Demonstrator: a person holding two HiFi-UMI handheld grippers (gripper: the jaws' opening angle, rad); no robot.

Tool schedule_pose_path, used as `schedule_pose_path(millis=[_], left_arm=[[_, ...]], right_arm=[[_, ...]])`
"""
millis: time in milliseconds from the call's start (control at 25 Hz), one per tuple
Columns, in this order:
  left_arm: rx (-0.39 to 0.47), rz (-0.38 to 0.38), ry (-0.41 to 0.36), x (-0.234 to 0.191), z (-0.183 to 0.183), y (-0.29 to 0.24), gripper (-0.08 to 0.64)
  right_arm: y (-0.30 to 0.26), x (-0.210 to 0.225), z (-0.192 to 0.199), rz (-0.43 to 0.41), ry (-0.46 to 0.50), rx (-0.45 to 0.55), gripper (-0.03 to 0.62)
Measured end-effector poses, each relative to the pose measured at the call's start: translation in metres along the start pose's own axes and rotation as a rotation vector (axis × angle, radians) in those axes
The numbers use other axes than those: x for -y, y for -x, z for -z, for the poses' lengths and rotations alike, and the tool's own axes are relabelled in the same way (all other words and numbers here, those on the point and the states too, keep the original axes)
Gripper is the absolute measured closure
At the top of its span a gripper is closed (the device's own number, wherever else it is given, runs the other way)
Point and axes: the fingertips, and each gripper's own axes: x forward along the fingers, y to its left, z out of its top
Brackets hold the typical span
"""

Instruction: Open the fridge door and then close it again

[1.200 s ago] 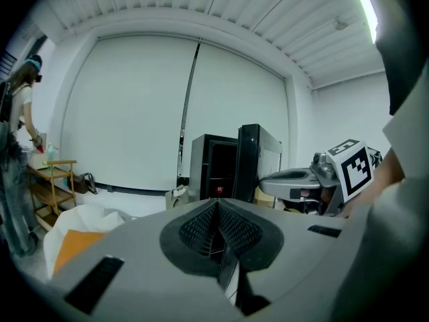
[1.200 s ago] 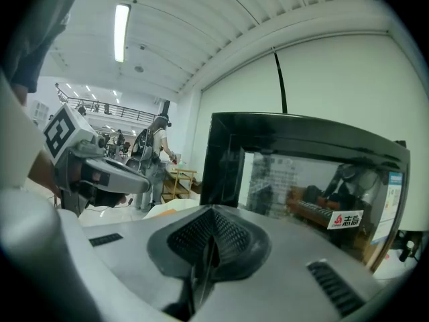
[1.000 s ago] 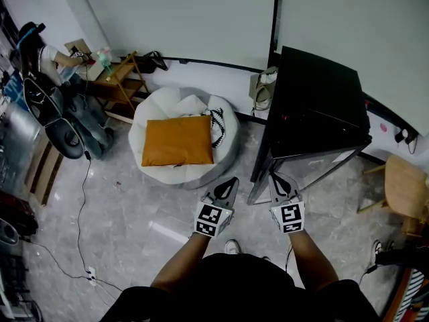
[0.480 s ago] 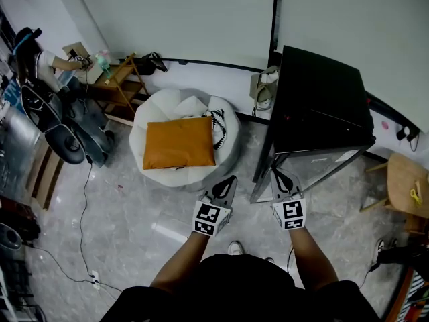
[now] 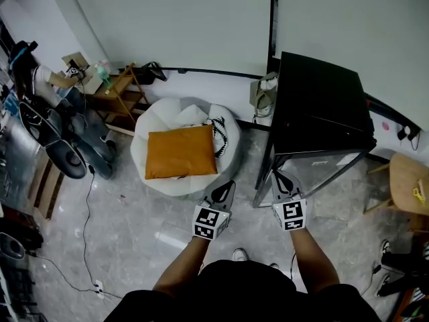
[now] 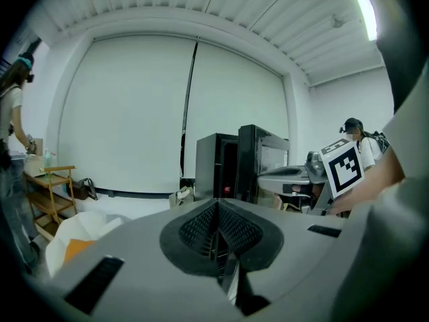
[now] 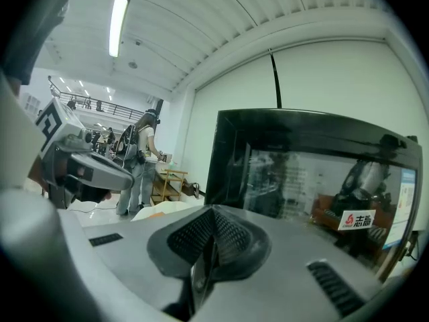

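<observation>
A black fridge (image 5: 322, 109) stands at the right against the wall, and its glass door (image 5: 315, 173) faces me and looks closed. My left gripper (image 5: 226, 190) hovers left of the door's lower corner, shut and holding nothing. Just in front of the door's left edge, my right gripper (image 5: 280, 180) is also shut and empty. In the left gripper view the fridge (image 6: 234, 163) stands ahead past the shut gripper (image 6: 216, 210). The right gripper view shows its gripper (image 7: 211, 213) close before the glass door (image 7: 315, 173), not touching it.
A white beanbag (image 5: 151, 136) with an orange cushion (image 5: 181, 153) lies left of the fridge. A wooden shelf (image 5: 117, 86) and dark gear stand far left, a wooden stool (image 5: 409, 183) at the right. A cable (image 5: 84, 200) trails over the floor. A person (image 7: 141, 163) stands in the background.
Both grippers have drifted a little in front of the fridge and stay shut. The fridge door looks the same.
</observation>
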Motion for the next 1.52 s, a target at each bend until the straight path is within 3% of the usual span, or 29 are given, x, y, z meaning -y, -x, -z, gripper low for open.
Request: schedule_pose_path(millis=[560, 880, 1120, 1520], left_arm=[[0.015, -0.019, 0.028, -0.018, -0.007, -0.010, 0.538], [0.012, -0.006, 0.034, -0.011, -0.005, -0.015, 0.538], [-0.029, -0.027, 0.026, -0.011, 0.004, -0.012, 0.538], [-0.023, -0.029, 0.034, -0.009, 0.007, -0.011, 0.538]], right_arm=[[-0.028, 0.016, -0.004, 0.075, -0.076, -0.037, 0.574], [-0.044, 0.027, -0.004, 0.087, -0.065, 0.010, 0.574], [-0.057, 0.034, -0.005, 0.110, -0.014, 0.003, 0.574], [-0.069, 0.042, -0.007, 0.141, -0.005, 0.004, 0.574]])
